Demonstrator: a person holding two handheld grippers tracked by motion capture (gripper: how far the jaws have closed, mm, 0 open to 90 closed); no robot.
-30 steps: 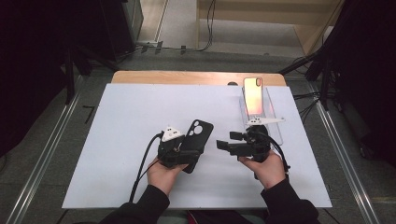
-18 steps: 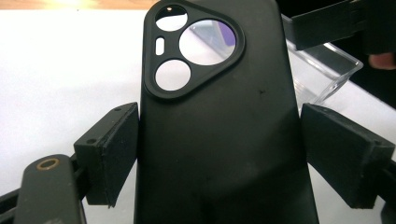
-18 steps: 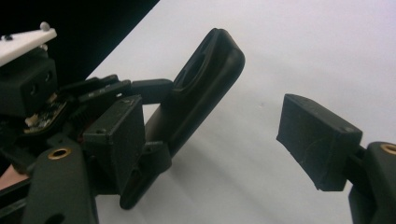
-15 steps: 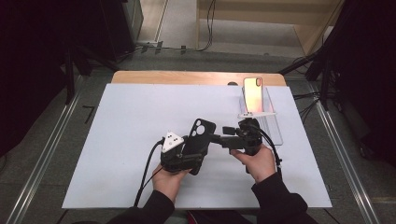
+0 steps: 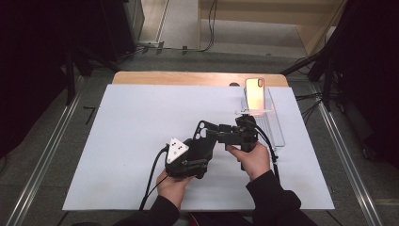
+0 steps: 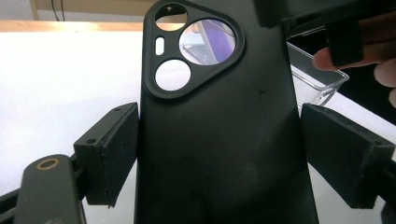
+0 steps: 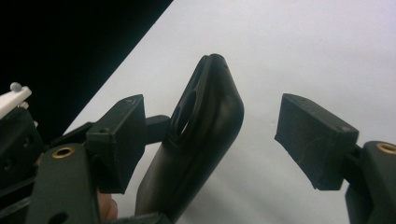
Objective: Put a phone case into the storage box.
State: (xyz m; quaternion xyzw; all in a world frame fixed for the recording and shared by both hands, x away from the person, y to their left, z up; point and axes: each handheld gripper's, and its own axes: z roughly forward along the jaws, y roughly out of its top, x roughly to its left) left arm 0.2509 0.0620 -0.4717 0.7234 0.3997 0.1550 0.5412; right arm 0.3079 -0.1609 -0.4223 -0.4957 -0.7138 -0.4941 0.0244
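A black phone case (image 6: 219, 135) is clamped by its long edges between the pads of the left gripper (image 5: 186, 160) above the white mat (image 5: 117, 141). Its camera end (three cut-outs) is flanked by the right gripper (image 7: 210, 140), whose jaws have just been closing but are not yet pressing.

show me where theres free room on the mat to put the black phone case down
The white mat lies bare across its whole left half and along the far strip by the wooden edge. The right is crowded: the clear stand with the phone, plus both grippers around the black phone case.
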